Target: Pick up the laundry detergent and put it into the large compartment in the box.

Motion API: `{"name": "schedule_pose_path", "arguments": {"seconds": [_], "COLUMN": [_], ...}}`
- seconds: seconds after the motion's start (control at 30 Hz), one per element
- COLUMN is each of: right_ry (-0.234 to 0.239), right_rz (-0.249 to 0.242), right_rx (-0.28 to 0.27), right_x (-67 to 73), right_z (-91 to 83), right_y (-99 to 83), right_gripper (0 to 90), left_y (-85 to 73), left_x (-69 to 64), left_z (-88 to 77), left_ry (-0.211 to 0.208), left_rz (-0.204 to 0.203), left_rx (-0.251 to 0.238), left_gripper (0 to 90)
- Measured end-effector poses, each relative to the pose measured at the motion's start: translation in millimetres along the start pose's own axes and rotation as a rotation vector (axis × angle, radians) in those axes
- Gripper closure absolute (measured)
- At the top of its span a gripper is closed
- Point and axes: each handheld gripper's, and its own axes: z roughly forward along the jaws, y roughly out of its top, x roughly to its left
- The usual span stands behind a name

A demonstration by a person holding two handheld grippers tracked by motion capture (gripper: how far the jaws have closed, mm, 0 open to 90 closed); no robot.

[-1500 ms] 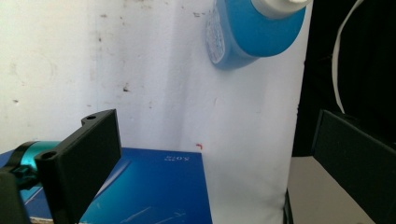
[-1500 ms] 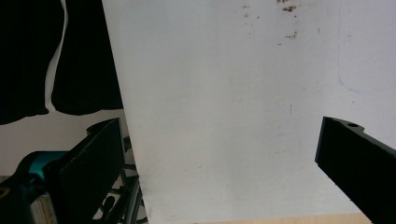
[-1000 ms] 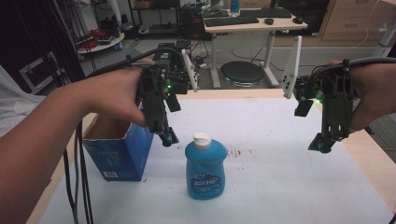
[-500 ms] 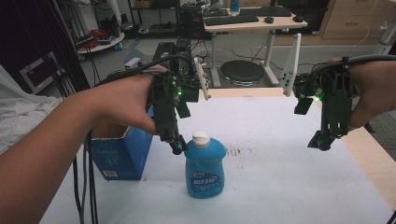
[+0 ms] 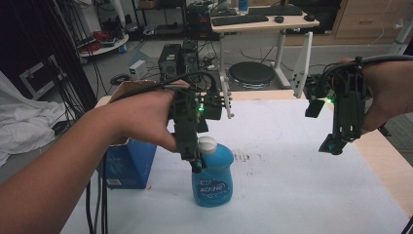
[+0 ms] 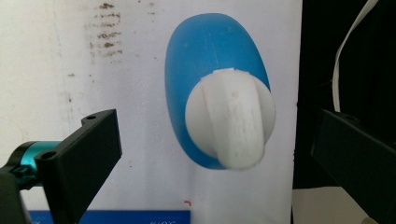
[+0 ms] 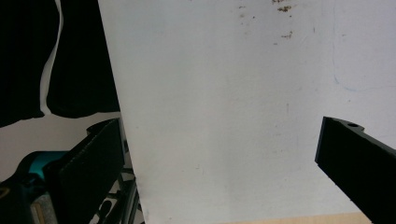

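My left gripper (image 5: 196,163): jaws released, straddling white cap (image 6: 229,119) of blue bottle (image 5: 213,170), no contact. Right gripper (image 5: 333,145): jaws released, w/ nothing between, far right.

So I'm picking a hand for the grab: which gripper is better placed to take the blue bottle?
Left. The left gripper hangs open right over the bottle, its white cap between the jaws. The right gripper hovers far off.

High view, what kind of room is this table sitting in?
Probably a lab or workshop office. Behind the white table stand a desk with a keyboard and mouse, computer towers on the floor, and bundles of loose cables.
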Motion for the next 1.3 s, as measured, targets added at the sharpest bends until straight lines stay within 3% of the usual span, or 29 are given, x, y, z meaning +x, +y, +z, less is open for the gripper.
{"name": "schedule_pose_path", "arguments": {"seconds": [0.53, 1.3], "right_ry": [0.003, 0.007], "right_rz": [0.001, -0.003], "right_rx": [0.005, 0.008], "right_x": [-2.2, -0.4], "right_z": [2.1, 4.6], "right_y": [-2.4, -0.4], "right_gripper": [0.7, 0.7], "left_y": [17.5, 27.7], "left_x": [-0.9, 0.3], "left_z": [25.6, 39.8], "left_ry": [0.009, 0.033], "left_rz": [-0.007, -0.032], "left_rx": [0.11, 0.166], "left_gripper": [1.6, 1.7]}}
